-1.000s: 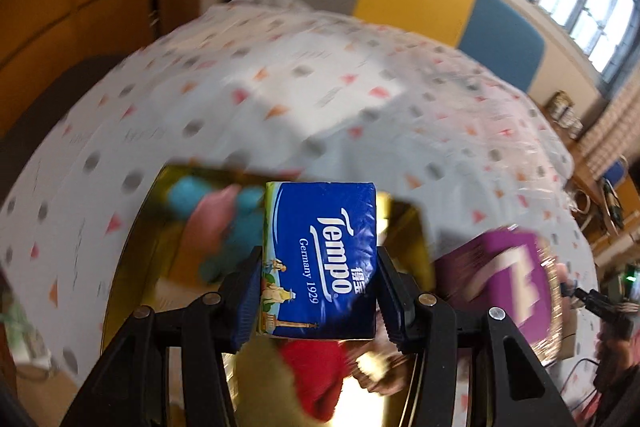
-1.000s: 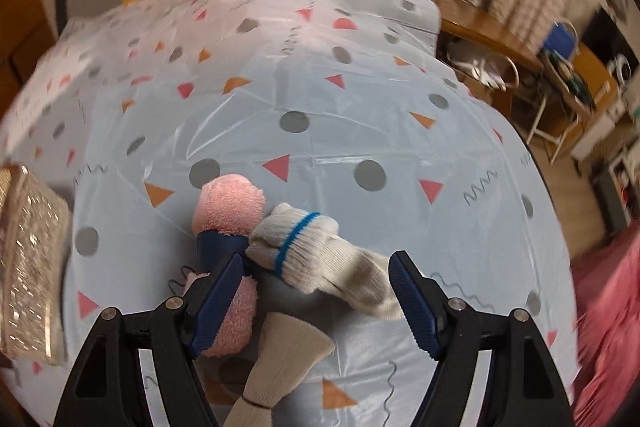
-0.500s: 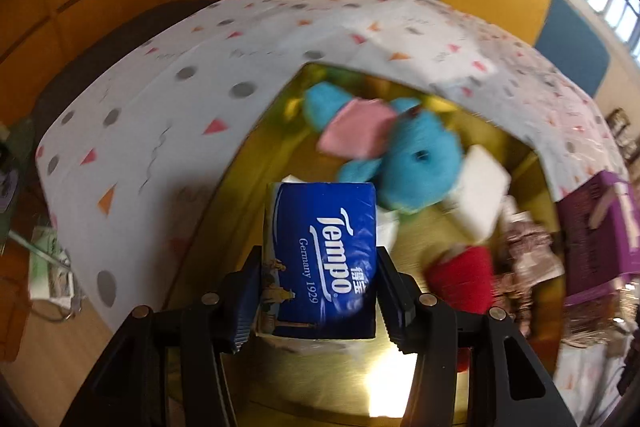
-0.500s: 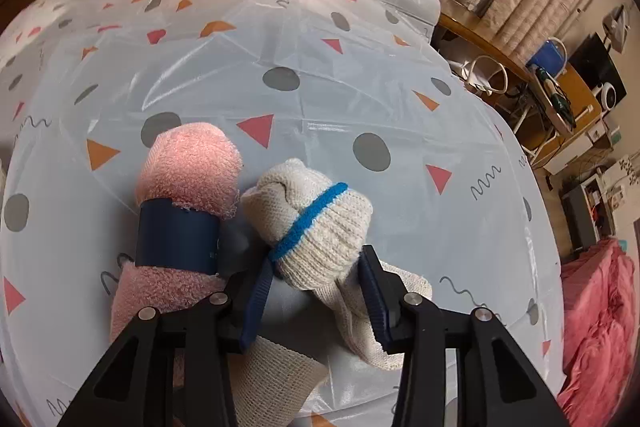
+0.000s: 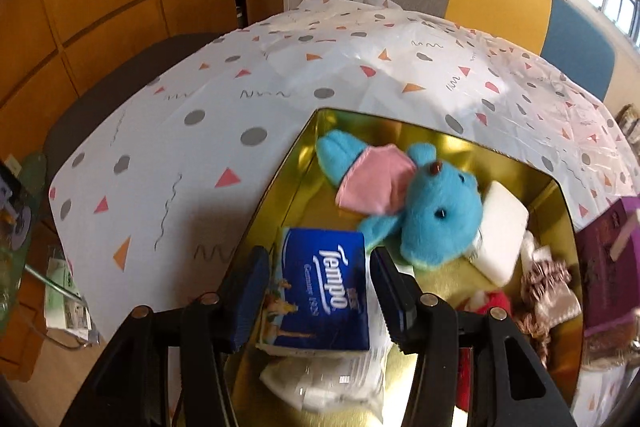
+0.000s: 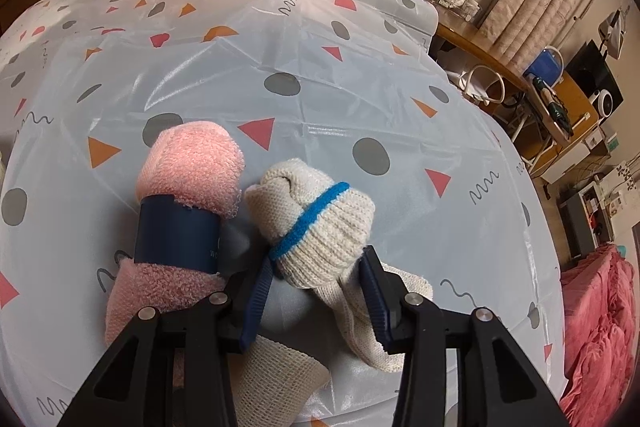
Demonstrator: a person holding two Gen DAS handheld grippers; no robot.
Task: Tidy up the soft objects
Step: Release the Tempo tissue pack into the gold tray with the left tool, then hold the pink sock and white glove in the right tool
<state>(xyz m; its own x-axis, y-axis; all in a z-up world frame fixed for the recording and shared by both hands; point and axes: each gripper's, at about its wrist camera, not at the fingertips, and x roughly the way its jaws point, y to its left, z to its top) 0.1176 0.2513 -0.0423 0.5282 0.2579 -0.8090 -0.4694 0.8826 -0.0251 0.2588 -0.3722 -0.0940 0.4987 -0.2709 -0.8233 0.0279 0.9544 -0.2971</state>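
In the left wrist view my left gripper (image 5: 316,287) hangs over a gold tin (image 5: 280,179). A blue Tempo tissue pack (image 5: 320,291) sits between its fingers, tilted, with a small gap at each side, resting on a clear plastic pack (image 5: 328,383). The tin also holds a blue teddy bear (image 5: 432,215), a white sponge (image 5: 502,231) and a red soft item (image 5: 488,303). In the right wrist view my right gripper (image 6: 316,291) is shut on a cream knit sock with a blue band (image 6: 320,223), low on the tablecloth. A rolled pink towel with a navy band (image 6: 180,211) lies touching it at left.
A beige rolled bandage (image 6: 280,375) lies under the right gripper. A purple box (image 5: 608,259) and brown frilly items (image 5: 548,291) sit at the tin's right. A patterned tablecloth (image 6: 320,47) covers the table. Chairs stand behind; a wooden desk (image 6: 520,75) is at right.
My left gripper has lowered into the tin and opened; the tissue pack now sits loose and tilted. My right gripper stays shut on the sock and moved closer.
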